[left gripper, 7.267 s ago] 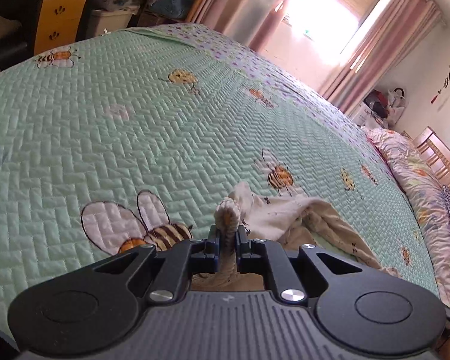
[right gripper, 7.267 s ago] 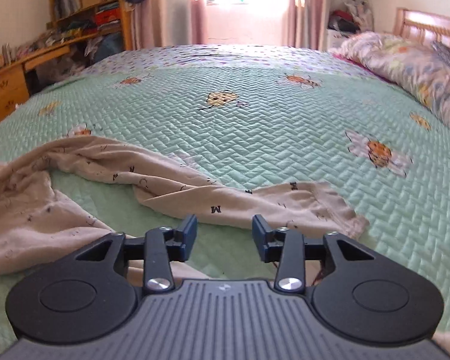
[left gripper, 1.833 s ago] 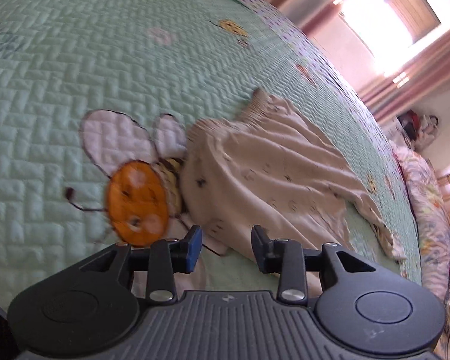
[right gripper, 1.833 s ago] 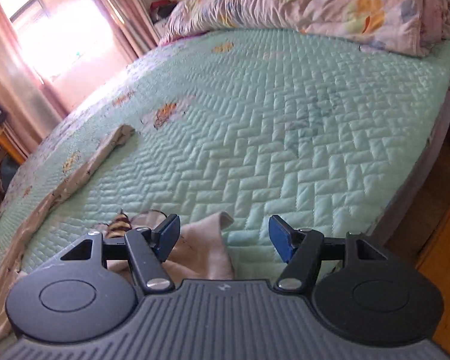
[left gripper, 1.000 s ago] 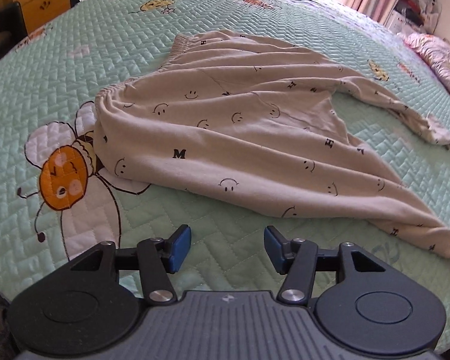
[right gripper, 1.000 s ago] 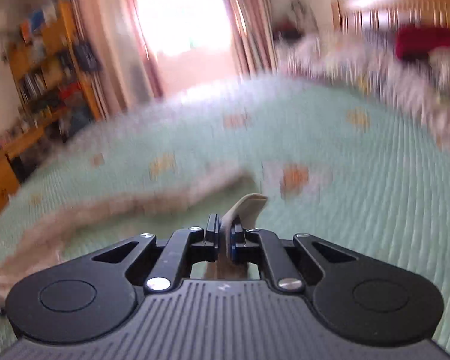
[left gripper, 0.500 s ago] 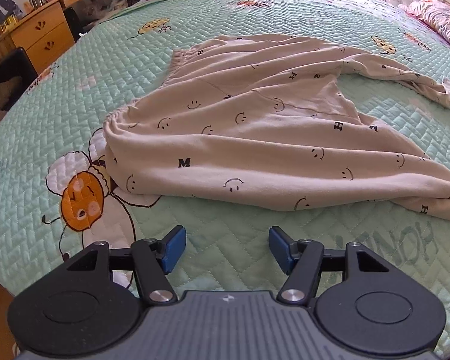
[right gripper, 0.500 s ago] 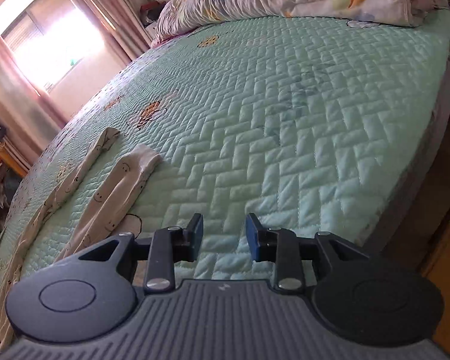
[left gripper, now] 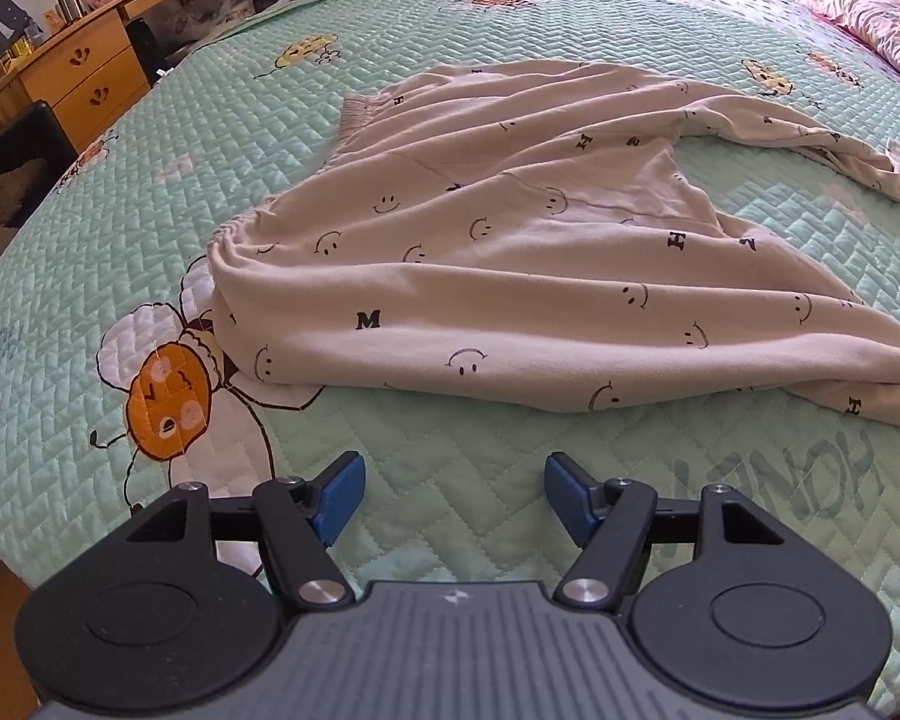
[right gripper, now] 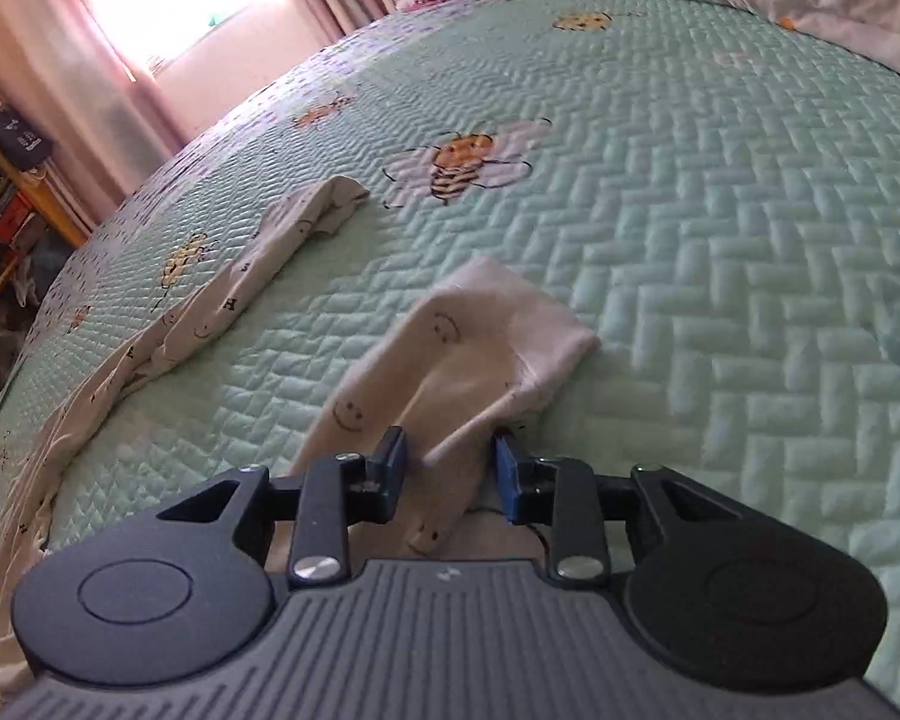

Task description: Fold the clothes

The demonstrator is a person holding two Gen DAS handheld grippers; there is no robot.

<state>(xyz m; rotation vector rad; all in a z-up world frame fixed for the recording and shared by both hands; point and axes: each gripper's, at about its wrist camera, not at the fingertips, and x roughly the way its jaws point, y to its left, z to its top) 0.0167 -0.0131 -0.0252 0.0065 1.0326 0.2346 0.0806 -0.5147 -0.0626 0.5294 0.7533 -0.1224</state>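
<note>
I am looking at beige trousers (left gripper: pixel 510 252) printed with smiley faces and letters, lying rumpled across the green bed (left gripper: pixel 426 480). My left gripper (left gripper: pixel 455 495) is hovering nearby, jaws apart; my right gripper (right gripper: pixel 450 471) is straddling a leg cuff (right gripper: pixel 510 330), jaws apart.

I'm losing the sweatshirt's (left gripper: pixel 510 252) near sleeve (left gripper: pixel 870 384) past the left view's right edge, and my right gripper (right gripper: pixel 450 462) body is covering that sleeve's (right gripper: pixel 480 360) lower stretch.
</note>
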